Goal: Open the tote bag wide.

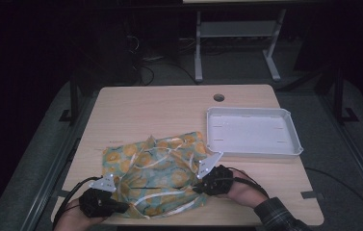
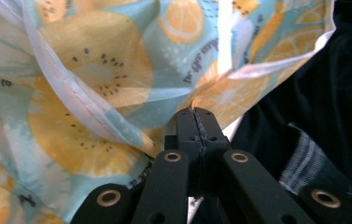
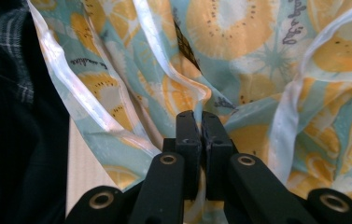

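two grippers and one big printed cloth make up what we have in hand, on a pale wooden counter [image 1: 136,108] that carries everything. we take the white tray [image 1: 292,147] as our landmark; it sits bare on the counter's far right part. the fruit-print cloth [image 1: 157,168] lies crumpled just left of the tray and nearer to us, its right edge close to the tray's near left corner but, as far as we can tell, not touching it. its white-hemmed edges run in ridges toward our two grips, which suggests that we hold it by two points on its near side so that it can be spread or folded evenly.

our right gripper [image 1: 207,174] sits just below the tray's near left corner, jaws clenched on a gathered fold of the cloth; the right gripper view shows fabric bunched right at the tips [image 3: 196,116]. our left gripper [image 1: 103,190] is well to the left of the tray, at the cloth's near left corner, jaws likewise clenched on a pinch of hem [image 2: 197,114]. holding both ends keeps the cloth taut between us and off the counter's near edge, we judge.
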{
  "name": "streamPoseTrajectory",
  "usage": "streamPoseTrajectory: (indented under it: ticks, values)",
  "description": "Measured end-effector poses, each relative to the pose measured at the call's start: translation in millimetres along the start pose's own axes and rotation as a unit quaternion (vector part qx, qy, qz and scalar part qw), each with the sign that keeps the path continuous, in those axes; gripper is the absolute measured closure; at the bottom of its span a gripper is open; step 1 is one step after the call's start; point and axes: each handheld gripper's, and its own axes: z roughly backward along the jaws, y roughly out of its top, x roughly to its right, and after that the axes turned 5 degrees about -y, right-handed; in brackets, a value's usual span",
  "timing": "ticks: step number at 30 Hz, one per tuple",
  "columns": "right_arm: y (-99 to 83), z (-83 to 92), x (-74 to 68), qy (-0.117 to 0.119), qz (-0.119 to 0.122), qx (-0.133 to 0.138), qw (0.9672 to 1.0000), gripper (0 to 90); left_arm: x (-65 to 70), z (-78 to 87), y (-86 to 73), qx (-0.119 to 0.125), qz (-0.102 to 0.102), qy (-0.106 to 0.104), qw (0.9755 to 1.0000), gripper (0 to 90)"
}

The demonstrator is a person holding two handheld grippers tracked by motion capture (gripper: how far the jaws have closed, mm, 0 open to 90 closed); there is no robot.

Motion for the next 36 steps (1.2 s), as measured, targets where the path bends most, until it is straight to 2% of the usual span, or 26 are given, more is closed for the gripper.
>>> streamPoseTrajectory:
  ticks: [6,11,16,19,21,23,26,28,32,36]
  values:
    - [2.9,-6.0,6.2,-0.006,-0.001,0.003,1.0000,87.1,-14.7,0.5,10.3,-0.007,-0.002,0.027,0.9996,89.9]
    - [11.4,-11.3,16.6,-0.022,0.000,0.009,0.9997,87.3,-32.7,3.4,19.8,-0.005,0.000,0.046,0.9989,89.9]
    - [18.7,-18.1,31.0,-0.035,-0.008,0.015,0.9993,87.4,-50.9,7.8,24.9,0.002,0.011,0.061,0.9981,89.9]
    - [22.5,-23.2,38.2,-0.043,-0.008,0.015,0.9989,87.5,-55.7,8.8,22.9,0.007,0.019,0.064,0.9978,89.9]
    - [23.8,-24.7,39.2,-0.045,-0.014,0.012,0.9988,87.4,-54.3,10.2,20.1,0.006,0.025,0.060,0.9979,89.9]
    - [23.5,-24.9,38.7,-0.045,-0.004,0.014,0.9989,87.4,-51.5,13.6,17.6,0.006,0.022,0.058,0.9981,89.6]
    - [23.9,-23.1,36.2,-0.047,-0.001,0.016,0.9988,87.4,-43.6,21.6,15.6,0.025,0.025,0.055,0.9979,80.4]
    - [24.2,-22.9,35.5,-0.046,-0.001,0.015,0.9988,87.4,-37.1,30.2,16.8,0.038,0.018,0.053,0.9977,76.0]
    - [24.3,-24.1,35.0,-0.044,0.000,0.015,0.9989,87.4,-27.0,47.2,25.4,0.065,0.004,0.061,0.9960,69.9]
    - [24.7,-23.6,35.2,-0.044,0.001,0.016,0.9989,87.4,-27.8,53.2,41.3,0.086,-0.011,0.076,0.9933,64.4]
